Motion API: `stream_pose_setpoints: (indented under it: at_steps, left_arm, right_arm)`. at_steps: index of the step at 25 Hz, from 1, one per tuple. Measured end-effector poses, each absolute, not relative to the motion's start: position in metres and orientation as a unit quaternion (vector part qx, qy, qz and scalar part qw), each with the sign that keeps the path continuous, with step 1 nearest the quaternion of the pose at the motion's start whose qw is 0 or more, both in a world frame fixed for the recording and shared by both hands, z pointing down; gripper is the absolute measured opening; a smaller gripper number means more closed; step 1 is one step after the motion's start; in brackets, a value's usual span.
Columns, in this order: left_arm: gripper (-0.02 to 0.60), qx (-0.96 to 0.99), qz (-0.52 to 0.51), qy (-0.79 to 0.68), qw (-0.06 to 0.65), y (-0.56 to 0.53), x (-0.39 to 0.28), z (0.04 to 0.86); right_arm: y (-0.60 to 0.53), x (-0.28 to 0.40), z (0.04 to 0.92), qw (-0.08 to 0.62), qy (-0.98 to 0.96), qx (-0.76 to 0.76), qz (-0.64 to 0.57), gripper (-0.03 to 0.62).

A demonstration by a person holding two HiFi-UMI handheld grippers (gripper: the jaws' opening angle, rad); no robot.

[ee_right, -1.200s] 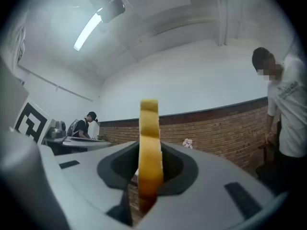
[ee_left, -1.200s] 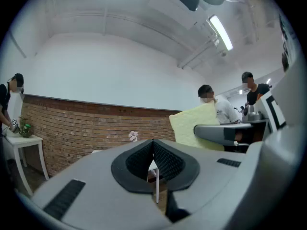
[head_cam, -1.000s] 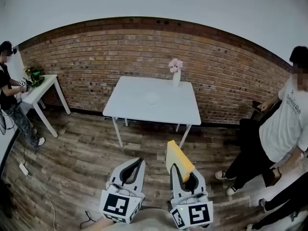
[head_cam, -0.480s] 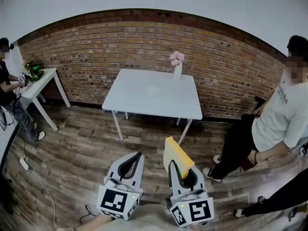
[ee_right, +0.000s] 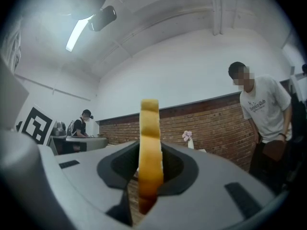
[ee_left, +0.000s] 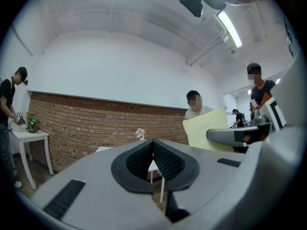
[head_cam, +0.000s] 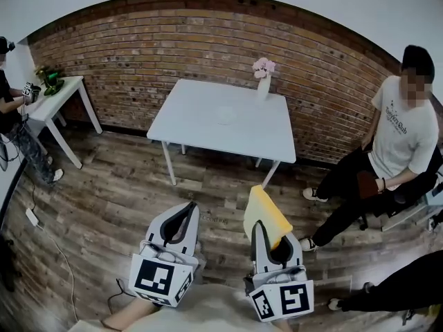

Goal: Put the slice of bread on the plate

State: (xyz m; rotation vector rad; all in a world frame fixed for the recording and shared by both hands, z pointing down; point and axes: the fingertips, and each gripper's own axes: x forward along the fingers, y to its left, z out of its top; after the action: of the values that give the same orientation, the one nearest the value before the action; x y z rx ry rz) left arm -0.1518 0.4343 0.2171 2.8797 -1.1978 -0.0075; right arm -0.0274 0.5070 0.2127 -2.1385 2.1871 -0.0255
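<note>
A yellow slice of bread stands on edge between the jaws of my right gripper, which is shut on it; in the right gripper view the bread rises straight up out of the right gripper. My left gripper is held beside it over the wooden floor, and its pads meet with nothing between them. A pale plate lies on the white table ahead, well beyond both grippers. The left gripper view also catches the bread at the right.
A vase of pink flowers stands at the table's far edge, against a brick wall. A person sits to the right of the table. Another person stands by a small white side table at the far left. A cable lies on the floor.
Both grippers have drifted a little toward the table, the bread still held. The view has tilted, and the person at the right now shows more fully, seated.
</note>
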Motion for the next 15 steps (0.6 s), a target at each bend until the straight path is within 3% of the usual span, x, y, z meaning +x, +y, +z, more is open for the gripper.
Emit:
stream_pose_setpoints:
  at_steps: [15]
  left_arm:
    - [0.009,0.934,-0.026,-0.355,-0.009,0.336,-0.106,0.218]
  right_arm:
    - [0.412,0.006,0.216,0.055,0.711,-0.701,0.013,0.097]
